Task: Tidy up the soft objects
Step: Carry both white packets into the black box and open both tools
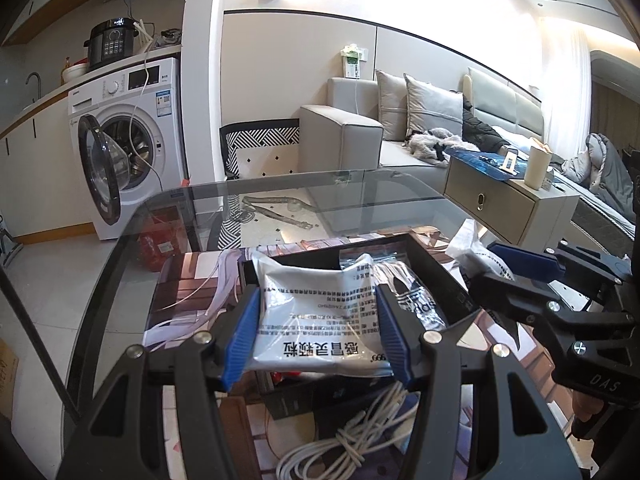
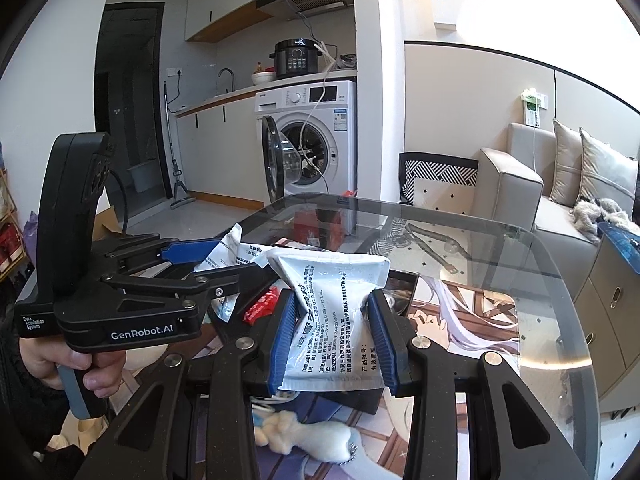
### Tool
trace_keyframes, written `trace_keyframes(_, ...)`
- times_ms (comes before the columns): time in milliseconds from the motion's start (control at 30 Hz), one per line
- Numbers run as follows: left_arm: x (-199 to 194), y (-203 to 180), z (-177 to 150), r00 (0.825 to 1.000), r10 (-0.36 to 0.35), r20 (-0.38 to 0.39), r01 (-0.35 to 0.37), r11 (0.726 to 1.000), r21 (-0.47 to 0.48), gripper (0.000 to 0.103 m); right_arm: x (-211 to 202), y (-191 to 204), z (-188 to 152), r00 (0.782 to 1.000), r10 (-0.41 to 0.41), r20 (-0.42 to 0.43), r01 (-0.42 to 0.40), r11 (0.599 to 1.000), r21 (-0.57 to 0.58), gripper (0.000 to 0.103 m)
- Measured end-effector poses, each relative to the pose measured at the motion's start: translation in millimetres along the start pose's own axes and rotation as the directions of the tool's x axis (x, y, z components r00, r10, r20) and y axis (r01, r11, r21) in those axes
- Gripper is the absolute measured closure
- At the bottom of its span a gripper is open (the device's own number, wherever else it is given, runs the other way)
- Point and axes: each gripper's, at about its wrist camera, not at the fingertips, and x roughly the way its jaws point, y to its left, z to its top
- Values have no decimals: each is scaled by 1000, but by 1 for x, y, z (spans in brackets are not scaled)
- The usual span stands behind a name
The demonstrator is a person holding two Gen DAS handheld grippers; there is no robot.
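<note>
Both hands are busy here: the left hand-held gripper has its blue pads pressed against either side of a white medicine sachet, low in the centre of the left wrist view, holding it above a black tray that sits on the glass surface. Inside that tray, just right of the sachet, lies a clear bag with a black-and-white logo, and a coil of white cable sprawls at the bottom of the frame. In the right wrist view, the right hand-held gripper is likewise clamped on a second white sachet, puffed up between the pads, centre frame. At left, the other device reaches in beside it. A fluffy white toy lies at the bottom edge, and a red packet peeks out left of the pads.
</note>
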Motion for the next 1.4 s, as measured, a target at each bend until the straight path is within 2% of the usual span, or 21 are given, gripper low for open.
trace_keyframes(500, 41, 2, 5, 997, 5, -71, -6, 1000, -23, 46, 50, -16, 4, 997, -2, -79, 4, 1000, 15, 66)
trace_keyframes(1000, 57, 10, 2, 994, -52, -101, 47, 997, -57, 46, 73, -18, 9, 995, -6, -104, 5, 1000, -8, 65)
trace_keyframes(1067, 53, 11, 2, 993, -57, -103, 52, 997, -54, 44, 72, -17, 9, 995, -5, -99, 3, 1000, -12, 59)
trace_keyframes(1200, 40, 16, 0, 993, -86, -80, 81, 994, -66, 27, 65, -17, 8, 996, -21, -91, 19, 1000, -16, 50)
trace_keyframes(1267, 33, 17, -1, 995, -67, -70, 63, 997, -51, 25, 61, -18, 8, 996, -27, -88, 26, 1000, -16, 47)
trace_keyframes(1333, 25, 18, -4, 996, -63, -62, 61, 997, -43, 22, 54, -16, 7, 996, -41, -77, 40, 999, -23, 35)
trace_keyframes(1400, 19, 21, -6, 996, -63, -55, 60, 997, -57, 8, 49, -16, 5, 996, -46, -71, 45, 999, -14, 20)
